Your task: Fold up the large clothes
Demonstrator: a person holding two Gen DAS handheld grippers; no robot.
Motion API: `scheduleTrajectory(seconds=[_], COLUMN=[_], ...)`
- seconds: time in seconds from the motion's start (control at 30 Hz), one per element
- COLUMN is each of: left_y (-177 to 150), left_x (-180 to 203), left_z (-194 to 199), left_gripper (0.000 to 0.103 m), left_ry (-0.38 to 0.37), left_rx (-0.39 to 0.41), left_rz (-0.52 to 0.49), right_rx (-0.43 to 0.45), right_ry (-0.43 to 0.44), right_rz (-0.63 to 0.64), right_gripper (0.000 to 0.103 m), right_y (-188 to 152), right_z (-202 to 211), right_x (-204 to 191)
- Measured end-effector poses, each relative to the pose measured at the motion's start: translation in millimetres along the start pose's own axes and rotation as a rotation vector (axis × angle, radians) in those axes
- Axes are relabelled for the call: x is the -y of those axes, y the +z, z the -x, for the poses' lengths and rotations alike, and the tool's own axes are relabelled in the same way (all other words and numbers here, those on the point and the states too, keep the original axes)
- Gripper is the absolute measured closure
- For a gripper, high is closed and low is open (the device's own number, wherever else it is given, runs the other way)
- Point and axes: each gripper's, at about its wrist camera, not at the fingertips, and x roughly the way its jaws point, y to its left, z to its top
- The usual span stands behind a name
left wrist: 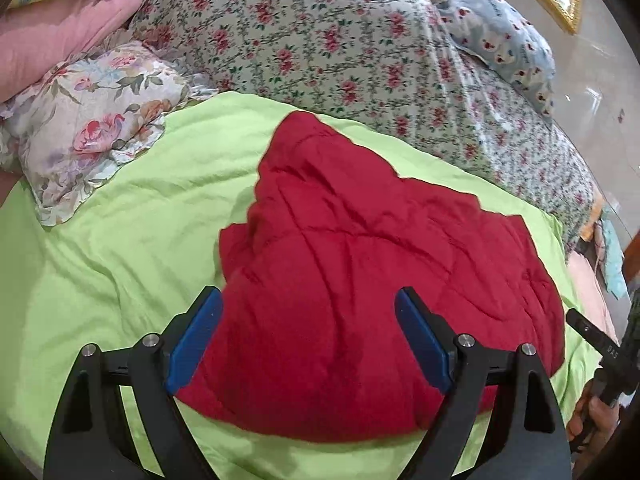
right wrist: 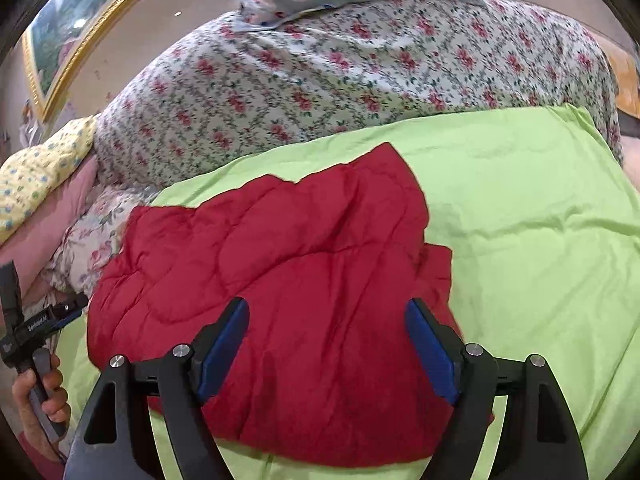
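Below both open pairs of fingers [left wrist: 308,300] [right wrist: 326,310], red garment [left wrist: 360,260] [right wrist: 280,280] lies ungripped

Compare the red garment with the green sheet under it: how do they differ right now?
The red garment is puffy and bunched into a rumpled heap; the green sheet is thin and spread nearly flat. The garment covers only the middle of the sheet, which reaches out past it on every visible side. The garment looks stitched in padded panels; the sheet is plain. Both are single-coloured and creased, on the same bed.
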Motion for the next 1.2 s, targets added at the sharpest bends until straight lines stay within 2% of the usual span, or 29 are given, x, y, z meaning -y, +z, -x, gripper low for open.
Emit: scheduleTrajectory(seconds=[0.13, 0.47, 0.67, 0.9, 1.2], left_y=[-8.2, -37.2, -48.9, -56.4, -55.0], left_x=[12.7, 26.0, 50.1, 73.4, 79.6], left_z=[5.8, 10.7, 9.4, 4.2, -2.1], left_gripper=[0.014, 0.014, 0.014, 0.014, 0.014], left_ry=[-0.020, -0.038, -0.058, -0.031, 0.007], left_rx=[-0.003, -0.042, -0.060, -0.079, -0.099], left_rz=[-0.022, -0.046, -0.111, -0.193, -0.221], right_rx=[-0.022, -0.073, -0.092, -0.090, -0.089], right_ry=[0.008, 0.003, -0.003, -0.032, -0.053], right_rz=[0.039, 0.035, 0.103, 0.187, 0.229], right_gripper=[0.021, 0.021, 0.021, 0.016, 0.015], right_y=[-14.9, -43.2, -57.2, -55.6, -47.8], right_z=[1.6, 4.0, 1.4, -10.3, -24.0], right_x=[-11.1, -15.3, -36.2, -59.5, -67.3])
